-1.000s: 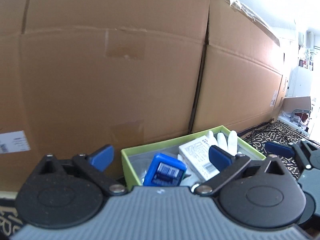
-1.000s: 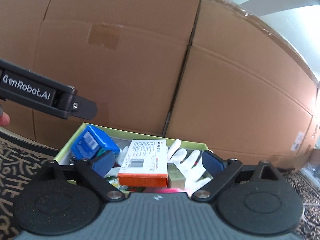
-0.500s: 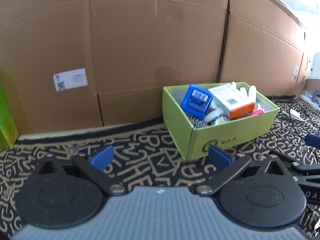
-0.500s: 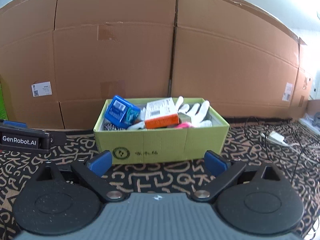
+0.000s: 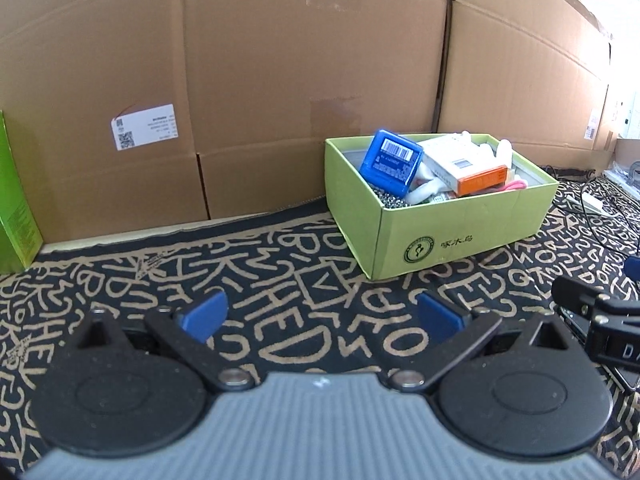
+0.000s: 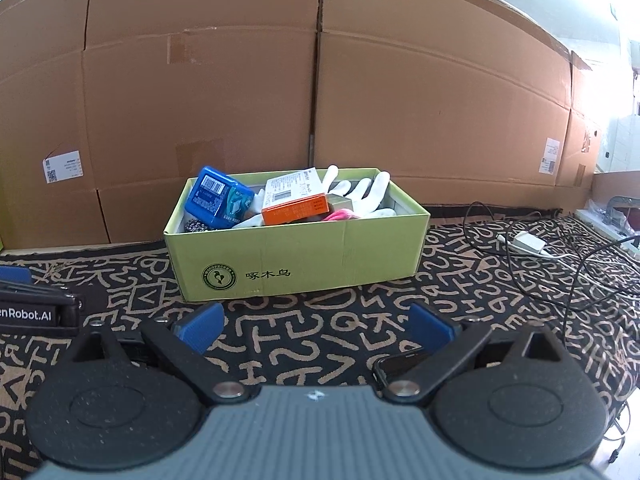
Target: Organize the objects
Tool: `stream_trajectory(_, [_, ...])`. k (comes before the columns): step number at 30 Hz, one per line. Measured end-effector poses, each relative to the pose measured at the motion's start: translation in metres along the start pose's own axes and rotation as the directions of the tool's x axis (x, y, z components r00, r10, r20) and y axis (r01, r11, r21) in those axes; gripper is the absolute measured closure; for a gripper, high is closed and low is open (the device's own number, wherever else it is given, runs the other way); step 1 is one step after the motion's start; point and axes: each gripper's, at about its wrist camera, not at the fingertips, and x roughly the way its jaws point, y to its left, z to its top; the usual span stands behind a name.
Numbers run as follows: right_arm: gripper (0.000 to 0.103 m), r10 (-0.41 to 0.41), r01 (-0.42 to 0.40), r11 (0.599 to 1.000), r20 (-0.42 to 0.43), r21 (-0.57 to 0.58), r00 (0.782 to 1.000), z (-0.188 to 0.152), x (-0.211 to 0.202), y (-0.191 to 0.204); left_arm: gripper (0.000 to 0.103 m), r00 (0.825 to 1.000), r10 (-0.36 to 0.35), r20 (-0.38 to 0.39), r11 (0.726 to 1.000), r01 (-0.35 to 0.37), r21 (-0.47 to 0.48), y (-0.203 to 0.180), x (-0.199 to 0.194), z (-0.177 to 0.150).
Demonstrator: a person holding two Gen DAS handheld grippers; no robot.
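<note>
A light green cardboard box [image 6: 300,264] stands on the patterned rug, also in the left wrist view [image 5: 460,232]. It holds a blue case [image 6: 218,198], a white and orange carton [image 6: 294,200], white gloves [image 6: 368,196], something pink [image 6: 342,215] and other small items. My right gripper [image 6: 316,326] is open and empty, low over the rug in front of the box. My left gripper [image 5: 320,314] is open and empty, to the left and further back from the box.
Tall brown cardboard sheets [image 6: 320,100] form a wall behind the box. A white adapter with tangled cables [image 6: 528,242] lies on the rug to the right. A dark phone-like object [image 6: 400,362] lies under my right gripper. A green box edge [image 5: 12,196] stands far left.
Both grippers have pulled back and down from over the box to low above the rug. The box now appears whole and further away. Both stay open and empty.
</note>
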Motion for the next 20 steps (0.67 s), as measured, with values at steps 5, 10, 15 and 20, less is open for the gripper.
stream_trajectory(5, [0.002,0.005,-0.005,1.0,-0.003,0.001,1.0,0.0006,0.0014,-0.0005,0.0,1.0,-0.003,-0.005,1.0,0.003,0.002,-0.0001,0.0008,0.0003])
stream_trajectory(10, [0.002,0.01,-0.01,1.0,-0.002,0.008,1.0,0.0005,0.0006,-0.0003,0.0,1.0,-0.003,-0.006,1.0,0.003,0.006,0.0001,0.0012,-0.0011])
stream_trajectory(15, [0.002,0.01,-0.01,1.0,0.0,0.018,1.0,0.0009,-0.0001,-0.0019,0.0,1.0,-0.002,0.0,1.0,0.002,0.013,-0.0007,-0.0002,-0.002])
stream_trajectory(20, [0.002,0.015,-0.015,1.0,-0.003,0.021,1.0,0.001,0.0012,-0.0006,0.0,1.0,-0.014,0.0,1.0,0.014,0.015,-0.0007,-0.0011,-0.0019])
